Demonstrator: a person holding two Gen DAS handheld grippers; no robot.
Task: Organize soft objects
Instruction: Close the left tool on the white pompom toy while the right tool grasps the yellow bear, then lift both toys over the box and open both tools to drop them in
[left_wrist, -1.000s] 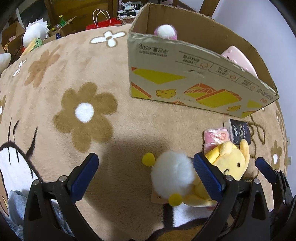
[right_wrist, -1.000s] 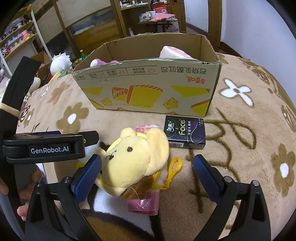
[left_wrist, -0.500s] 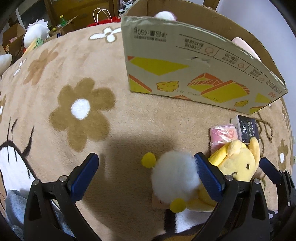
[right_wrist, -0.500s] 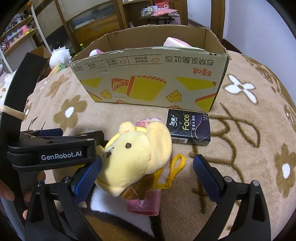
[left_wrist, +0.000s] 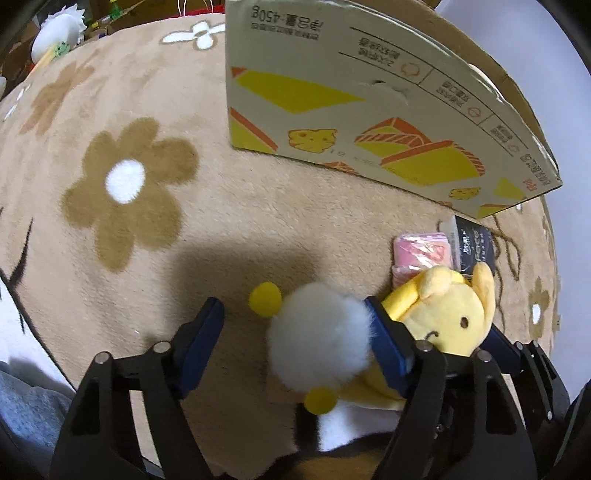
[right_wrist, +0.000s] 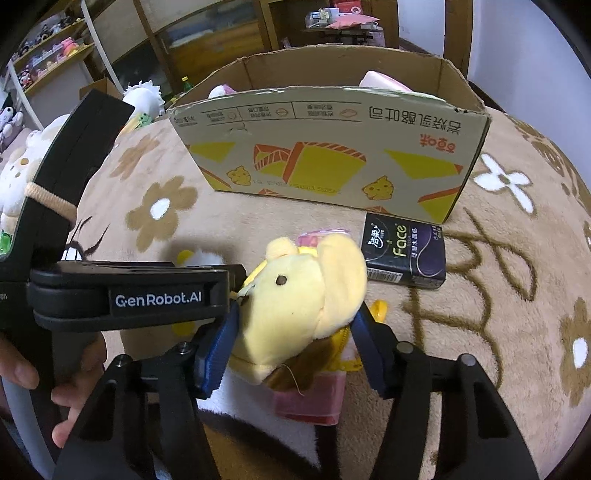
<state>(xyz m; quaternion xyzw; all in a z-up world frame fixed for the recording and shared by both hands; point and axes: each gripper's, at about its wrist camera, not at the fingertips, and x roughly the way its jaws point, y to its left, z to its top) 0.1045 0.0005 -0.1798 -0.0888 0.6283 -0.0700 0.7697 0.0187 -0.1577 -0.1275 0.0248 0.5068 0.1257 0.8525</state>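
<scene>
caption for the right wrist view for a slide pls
Right claw closing around a yellow plush bear on a flower-print blanket, cardboard box behind.

The yellow plush is flanked by the closing jaws of the right gripper, both pads at its sides; the cardboard box is set behind on the blanket.

1. One open cardboard box, holding two pale pink soft items, only partly seen.
2. Two plush toys in front of the box: one yellow plush, one white pompom plush.
3. One dark tissue pack.
4. One pink packet.
5. Two grippers: left gripper, right gripper.
</scene>
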